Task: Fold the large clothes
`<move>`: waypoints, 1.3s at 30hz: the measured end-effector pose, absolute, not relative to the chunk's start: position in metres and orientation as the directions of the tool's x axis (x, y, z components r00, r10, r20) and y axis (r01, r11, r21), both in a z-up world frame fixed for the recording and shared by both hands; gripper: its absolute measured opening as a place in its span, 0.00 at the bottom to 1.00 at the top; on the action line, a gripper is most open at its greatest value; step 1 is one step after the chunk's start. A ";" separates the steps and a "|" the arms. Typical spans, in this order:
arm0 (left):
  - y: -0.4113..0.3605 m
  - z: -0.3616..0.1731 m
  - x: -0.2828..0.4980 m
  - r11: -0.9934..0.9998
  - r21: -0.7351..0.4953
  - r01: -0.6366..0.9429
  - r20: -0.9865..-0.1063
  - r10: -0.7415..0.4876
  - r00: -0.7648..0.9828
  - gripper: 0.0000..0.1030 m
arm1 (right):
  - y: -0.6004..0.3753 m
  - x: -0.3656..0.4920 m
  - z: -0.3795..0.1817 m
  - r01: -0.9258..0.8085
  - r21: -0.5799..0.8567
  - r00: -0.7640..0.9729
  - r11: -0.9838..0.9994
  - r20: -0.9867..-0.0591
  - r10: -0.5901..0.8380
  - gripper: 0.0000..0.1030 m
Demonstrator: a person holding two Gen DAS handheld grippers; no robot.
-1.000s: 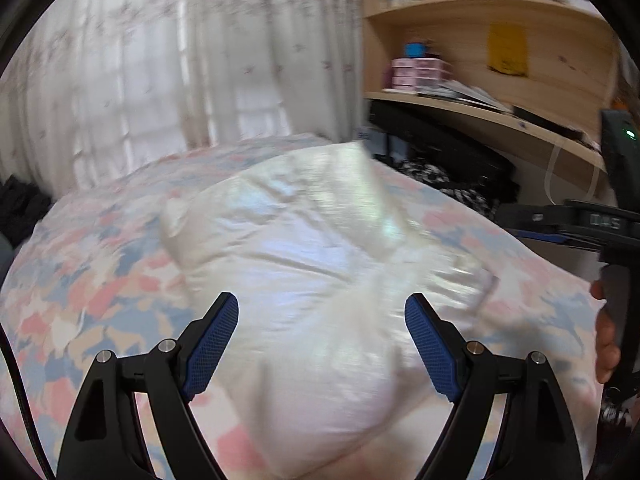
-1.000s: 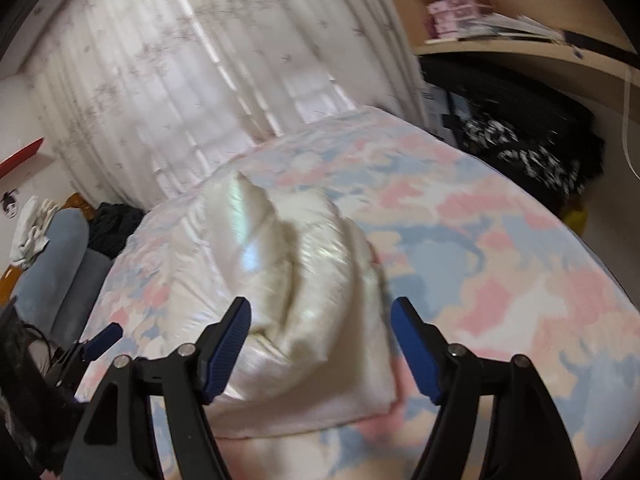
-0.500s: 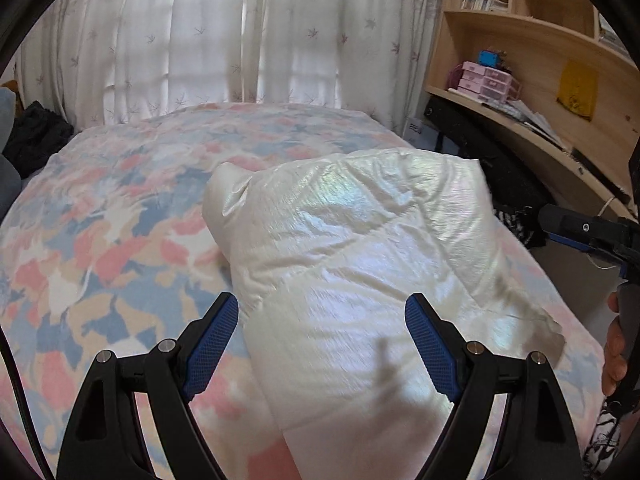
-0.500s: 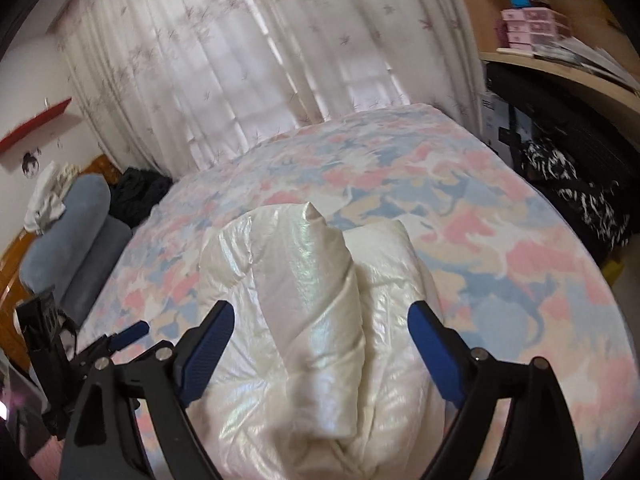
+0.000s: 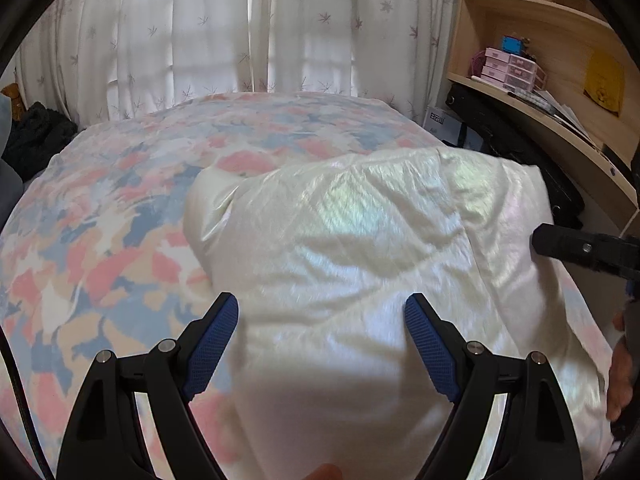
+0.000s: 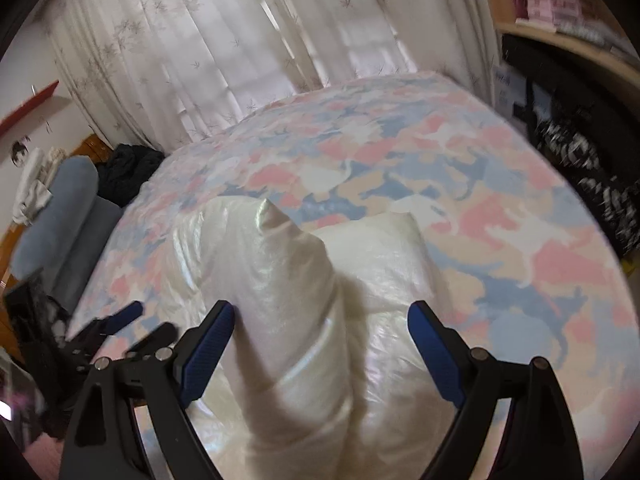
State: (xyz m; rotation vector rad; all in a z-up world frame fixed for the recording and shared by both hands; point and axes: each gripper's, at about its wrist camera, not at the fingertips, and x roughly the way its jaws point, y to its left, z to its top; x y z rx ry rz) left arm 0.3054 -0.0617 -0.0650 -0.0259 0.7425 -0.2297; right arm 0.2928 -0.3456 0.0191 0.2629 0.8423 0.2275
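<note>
A puffy, pearl-white quilted garment point(image 5: 360, 264) lies bundled on a bed with a pink-and-blue patterned cover point(image 5: 112, 216), apparently midway through folding, with one rolled section point(image 6: 288, 304) standing proud along its top. The left gripper point(image 5: 322, 322) and right gripper point(image 6: 320, 328) hover just above it, fingers spread wide and holding nothing. The next move likely calls for gripping an edge to flatten that ridge.
</note>
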 end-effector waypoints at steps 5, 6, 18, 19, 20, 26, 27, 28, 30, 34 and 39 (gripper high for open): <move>-0.080 -0.071 0.329 0.976 -0.099 0.193 -0.675 -0.209 0.708 0.82 | -0.333 0.313 0.024 -0.120 0.332 0.635 0.936 -0.698 0.329 0.86; -0.083 -0.072 0.331 0.976 -0.096 0.194 -0.676 -0.207 0.707 0.82 | -0.330 0.319 0.024 -0.117 0.316 0.636 0.941 -0.704 0.316 0.86; -0.120 -0.081 0.342 0.970 -0.058 0.236 -0.662 -0.215 0.718 0.82 | -0.369 0.330 -0.036 -0.020 0.272 0.654 0.962 -0.724 0.218 0.38; -0.124 -0.086 0.343 0.970 -0.041 0.240 -0.664 -0.206 0.718 0.85 | -0.374 0.329 -0.042 -0.014 0.293 0.657 0.956 -0.718 0.230 0.38; -0.127 -0.088 0.343 0.970 -0.029 0.241 -0.664 -0.199 0.721 0.87 | -0.376 0.328 -0.048 -0.011 0.309 0.662 0.951 -0.710 0.238 0.38; -0.138 -0.106 0.344 0.972 0.035 0.234 -0.664 -0.152 0.732 0.98 | -0.373 0.325 -0.071 -0.005 0.310 0.702 0.951 -0.676 0.224 0.40; -0.137 -0.108 0.346 0.973 0.033 0.228 -0.667 -0.148 0.730 0.99 | -0.373 0.326 -0.074 -0.006 0.312 0.704 0.950 -0.673 0.226 0.41; -0.135 -0.112 0.348 0.974 0.023 0.226 -0.671 -0.153 0.725 0.99 | -0.373 0.327 -0.076 -0.006 0.321 0.706 0.947 -0.669 0.232 0.41; -0.134 -0.117 0.353 0.975 0.008 0.221 -0.677 -0.157 0.719 0.99 | -0.373 0.330 -0.081 -0.006 0.334 0.708 0.943 -0.664 0.239 0.42; -0.132 -0.125 0.357 0.978 0.004 0.209 -0.670 -0.152 0.726 0.99 | -0.373 0.334 -0.090 -0.005 0.349 0.721 0.937 -0.648 0.245 0.43; -0.131 -0.135 0.360 0.978 -0.006 0.208 -0.662 -0.159 0.732 0.99 | -0.377 0.337 -0.102 -0.010 0.395 0.733 0.919 -0.621 0.275 0.45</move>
